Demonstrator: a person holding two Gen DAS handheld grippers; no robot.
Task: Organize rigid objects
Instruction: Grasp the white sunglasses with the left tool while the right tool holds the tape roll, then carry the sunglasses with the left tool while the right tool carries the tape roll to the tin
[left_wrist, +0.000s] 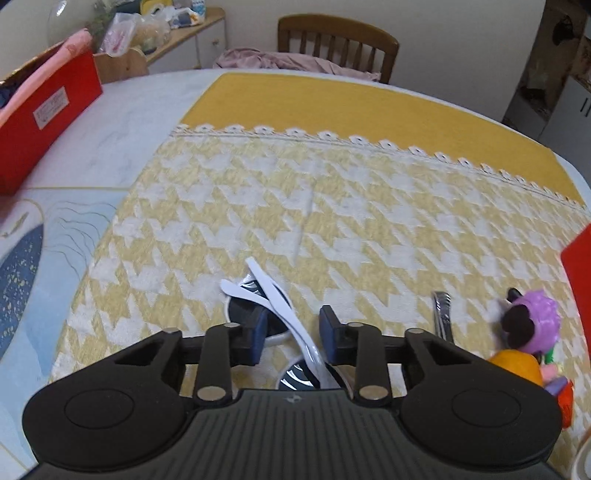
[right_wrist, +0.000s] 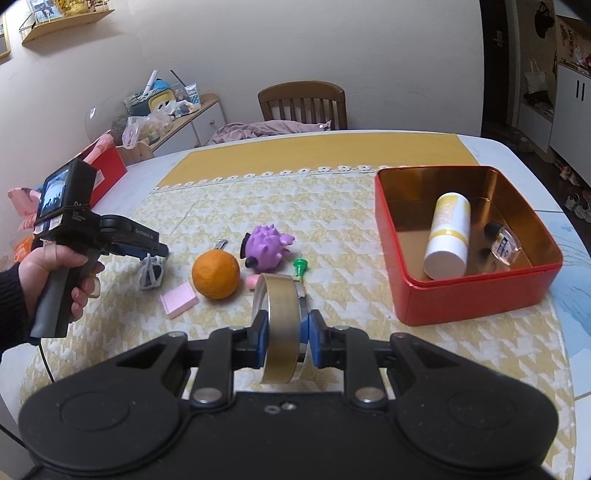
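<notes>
My left gripper is open around white-framed sunglasses lying on the yellow houndstooth cloth; the glasses' arm runs between the blue pads without clear contact. In the right wrist view the left gripper sits over the sunglasses. My right gripper is shut on a roll of clear tape, held upright above the cloth. A red tin box at the right holds a white and yellow tube and a small bottle.
An orange, a purple spiky toy, a pink block, a green piece and nail clippers lie mid-cloth. Another red box stands far left. A wooden chair is behind the table.
</notes>
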